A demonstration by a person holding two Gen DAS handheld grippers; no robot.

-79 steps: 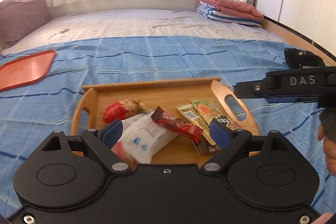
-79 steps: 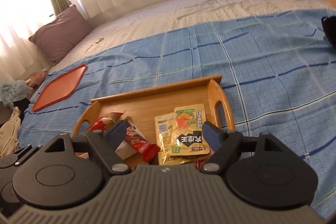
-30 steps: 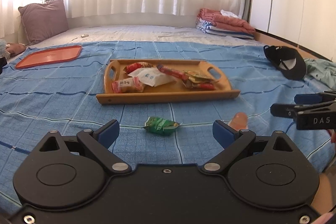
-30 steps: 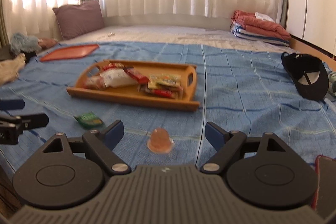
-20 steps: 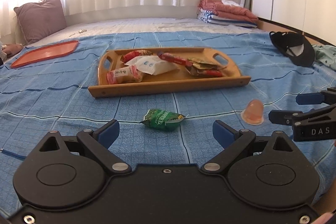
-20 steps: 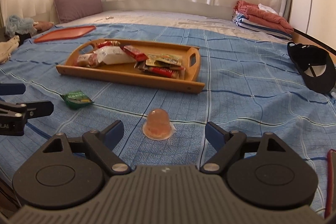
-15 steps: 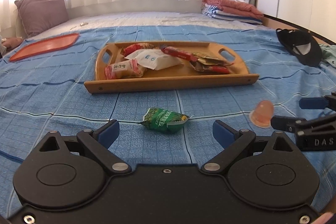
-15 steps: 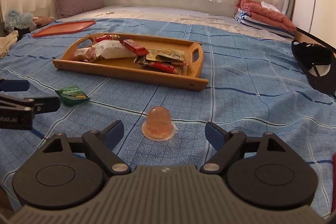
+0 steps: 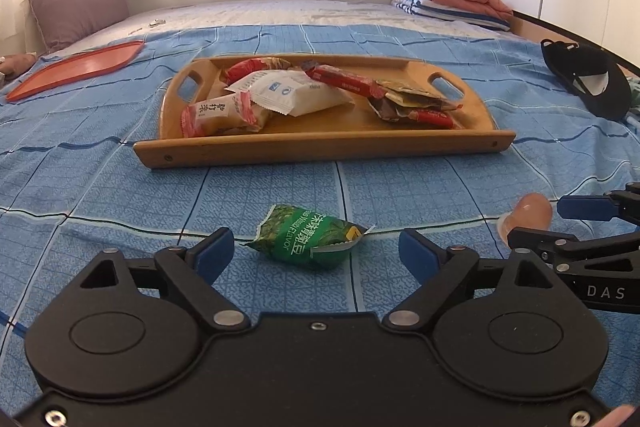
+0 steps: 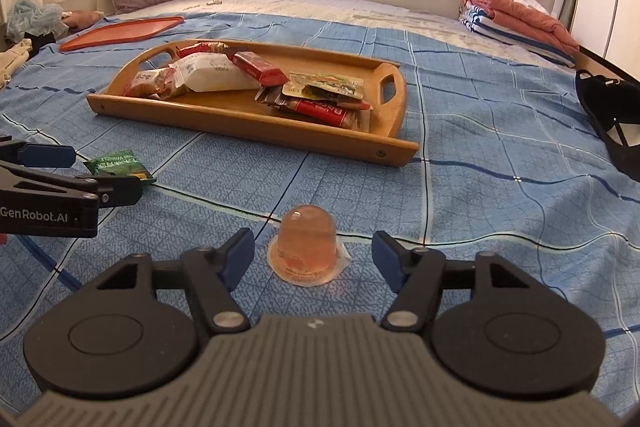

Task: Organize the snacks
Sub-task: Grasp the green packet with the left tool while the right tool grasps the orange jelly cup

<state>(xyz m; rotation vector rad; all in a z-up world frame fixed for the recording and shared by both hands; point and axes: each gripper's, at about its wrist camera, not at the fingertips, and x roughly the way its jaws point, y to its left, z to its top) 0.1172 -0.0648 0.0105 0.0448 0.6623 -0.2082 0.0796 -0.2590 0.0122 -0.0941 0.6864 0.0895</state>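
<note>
A green snack packet [image 9: 310, 237] lies on the blue bedspread, between the blue pads of my left gripper [image 9: 316, 253]. Its jaws are closing but stand clear of the packet. A pink jelly cup [image 10: 306, 245] sits upside down on the bedspread between the pads of my right gripper [image 10: 314, 255], whose jaws are also closing without touching it. Behind both lies a wooden tray [image 9: 328, 143] with several wrapped snacks in it. In the left wrist view the jelly cup [image 9: 530, 213] shows at the right, between the right gripper's fingers.
An orange tray [image 9: 76, 69] lies at the far left, a purple pillow [image 9: 76, 5] behind it. A black cap [image 9: 588, 79] rests at the right, folded blankets [image 9: 452, 3] at the back right. The bed's near edge is just below the grippers.
Both grippers have come down and forward from above the tray area to the bedspread, and their jaws have narrowed. The green packet and the jelly cup now sit between the pads.
</note>
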